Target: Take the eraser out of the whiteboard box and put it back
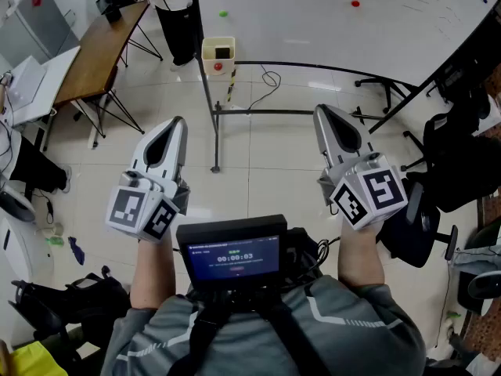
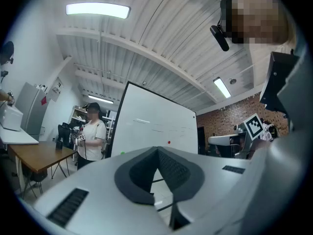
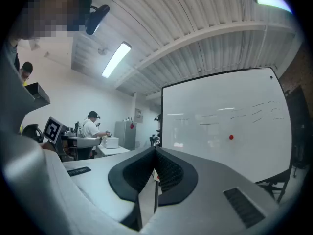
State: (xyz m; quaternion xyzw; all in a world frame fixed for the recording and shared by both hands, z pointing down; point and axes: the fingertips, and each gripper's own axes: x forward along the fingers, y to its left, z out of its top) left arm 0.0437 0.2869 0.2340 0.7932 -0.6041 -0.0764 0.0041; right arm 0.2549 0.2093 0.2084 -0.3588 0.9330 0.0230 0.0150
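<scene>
One whiteboard box (image 1: 218, 41), cream, hangs at the lower left corner of the whiteboard (image 1: 313, 22) frame. One dark block sits in its open top; I read it as the eraser (image 1: 223, 52), too small to be sure. One red dot (image 1: 218, 66) shows on the box front.

Counts: one whiteboard, two magnets on it (one green magnet (image 1: 223, 12), one red magnet (image 1: 355, 4)), two tools, one screen (image 1: 232, 253) at my chest, one wooden worktop (image 1: 94, 57) off to the left.

Left tool (image 1: 178, 121): jaw tips meet, nothing between them. Right tool (image 1: 320, 109): jaws closed, also empty.

Pose: both forearms out in front of me, tools side by side and apart, roughly level, tips toward the whiteboard. The box lies beyond and between the two tips, nearer the left one, and well apart from both. Neither tool touches anything.
</scene>
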